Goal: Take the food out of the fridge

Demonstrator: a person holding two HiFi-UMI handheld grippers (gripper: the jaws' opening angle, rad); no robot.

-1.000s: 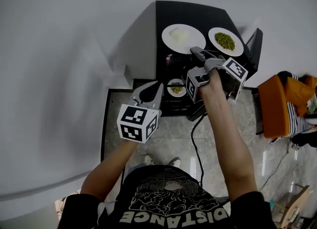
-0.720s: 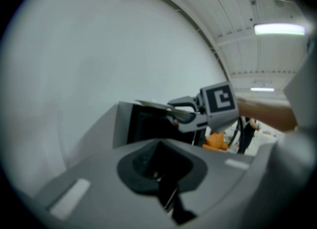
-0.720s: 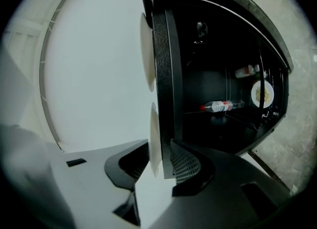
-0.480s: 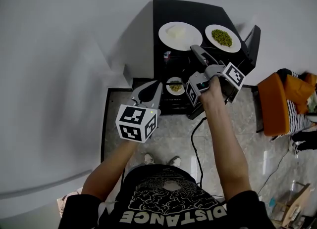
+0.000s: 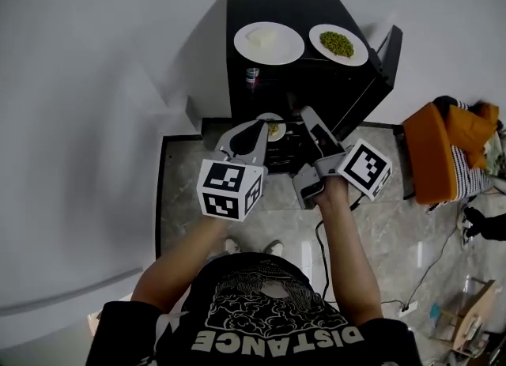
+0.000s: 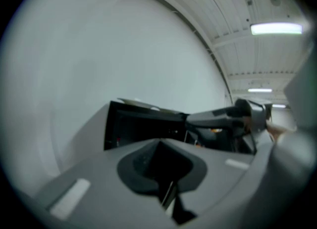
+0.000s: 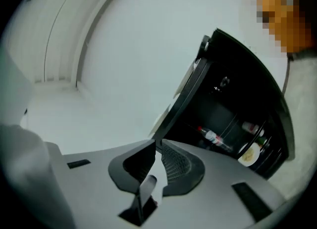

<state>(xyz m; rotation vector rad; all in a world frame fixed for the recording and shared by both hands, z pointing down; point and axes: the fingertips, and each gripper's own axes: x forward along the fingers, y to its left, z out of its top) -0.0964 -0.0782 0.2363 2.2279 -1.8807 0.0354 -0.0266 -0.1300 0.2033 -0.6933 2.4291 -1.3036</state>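
Head view only: a person [image 5: 269,309] in a black printed T-shirt, seen from above, holds the left gripper [image 5: 258,126] and right gripper [image 5: 304,113] out toward a black mini fridge [image 5: 285,9]. Its door [image 5: 381,72] stands open to the right. An orange chair [image 5: 431,159] stands well to the right, and a black cable [image 5: 320,238] lies on the floor.
Left gripper view only: a panelled ceiling with lit strip lights [image 6: 275,27], and the right gripper seen side-on in front of the fridge.
Right gripper view only: the fridge's dark inside, tilted in frame, with wire shelves and a bottle [image 7: 214,136] lying on one.
Left gripper: jaws pressed together with nothing between them, pointing at the fridge opening.
Right gripper: jaws have just been closing; a thin slit remains between them, with nothing in it.
Food: a plate of white food [image 5: 269,43] and a plate of green peas [image 5: 338,44] sit side by side on the fridge top. A small plate of food [image 5: 273,127] sits on a shelf inside, near the left gripper's tips.
Counts: one fridge, two grippers, two marker cubes [image 5: 229,190], three plates, two ceiling lights, one bottle.
Floor: grey veined stone tiles [image 5: 277,214] with a dark border.
Room: a plain white wall [image 5: 95,119] behind and left of the fridge.
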